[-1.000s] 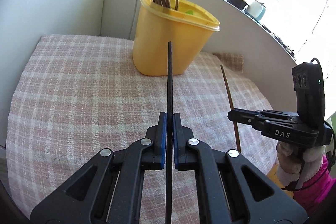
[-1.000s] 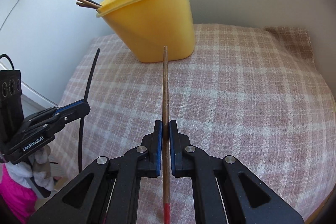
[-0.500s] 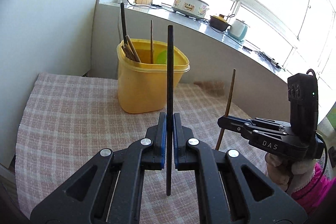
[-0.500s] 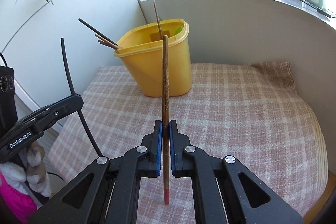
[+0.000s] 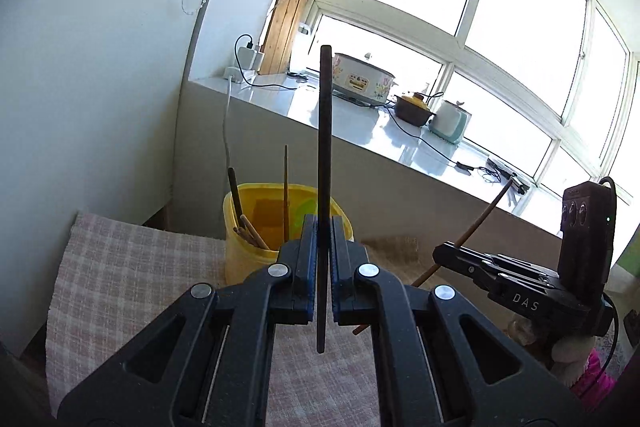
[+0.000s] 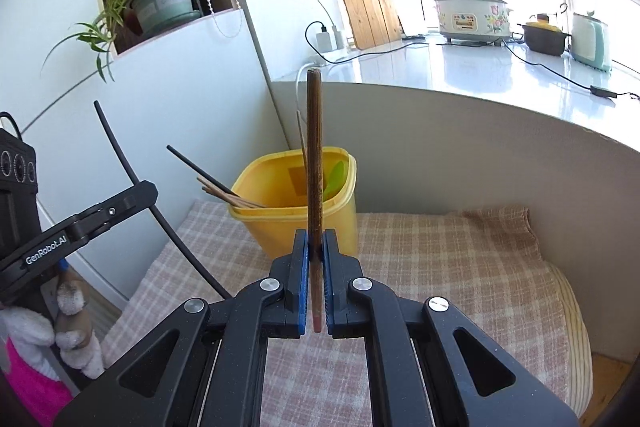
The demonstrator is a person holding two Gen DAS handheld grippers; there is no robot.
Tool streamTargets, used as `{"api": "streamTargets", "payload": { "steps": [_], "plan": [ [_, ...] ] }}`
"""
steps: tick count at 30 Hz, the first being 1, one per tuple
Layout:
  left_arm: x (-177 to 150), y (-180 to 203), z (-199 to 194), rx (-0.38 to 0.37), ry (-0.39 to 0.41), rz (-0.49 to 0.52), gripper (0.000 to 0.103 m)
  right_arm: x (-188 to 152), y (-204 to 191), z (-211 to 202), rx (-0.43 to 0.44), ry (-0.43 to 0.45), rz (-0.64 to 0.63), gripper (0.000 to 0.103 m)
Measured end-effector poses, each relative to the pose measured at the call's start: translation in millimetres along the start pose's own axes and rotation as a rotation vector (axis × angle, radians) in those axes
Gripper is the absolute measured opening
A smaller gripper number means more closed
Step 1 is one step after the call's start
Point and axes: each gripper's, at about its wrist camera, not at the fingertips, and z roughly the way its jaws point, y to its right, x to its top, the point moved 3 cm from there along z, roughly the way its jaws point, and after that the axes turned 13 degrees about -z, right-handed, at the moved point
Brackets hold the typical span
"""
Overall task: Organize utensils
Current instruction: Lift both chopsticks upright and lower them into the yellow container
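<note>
Both grippers have risen since the earlier frames, and each chopstick, which a second ago lay low over the checked cloth (image 6: 440, 251), now stands almost upright with both ends clear of it. The left gripper (image 5: 322, 267) is clamped on a black chopstick (image 5: 325, 147). The right gripper (image 6: 316, 279) is clamped on a brown chopstick (image 6: 314, 155) with a red lower tip; in the left view this stick leans to the right.

The yellow container (image 6: 296, 223) stands ahead on the cloth, near the wall, and several chopsticks already lean inside it. I judge the step in hand to be carrying the two sticks to this container.

To do it well, bring each lower tip over the open mouth before lowering. Enter one stick at a time, so that the grippers do not collide. Aim for the free part of the mouth, away from the sticks already inside. Loosen the grip only when the tip is well below the rim.
</note>
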Motion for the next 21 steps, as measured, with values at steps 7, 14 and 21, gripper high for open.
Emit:
{"api": "streamTargets", "payload": {
  "steps": [7,14,21],
  "plan": [
    [45,12,6,-0.011,0.091,0.005,0.003,36,-2,-9,-0.010,0.085,-0.019,0.005],
    [71,19,15,-0.007,0.151,0.007,0.003,64,-2,-8,-0.008,0.135,-0.025,0.005],
    [77,20,37,0.056,0.191,0.057,0.003,77,3,10,-0.047,0.158,-0.036,0.005]
  ]
}}
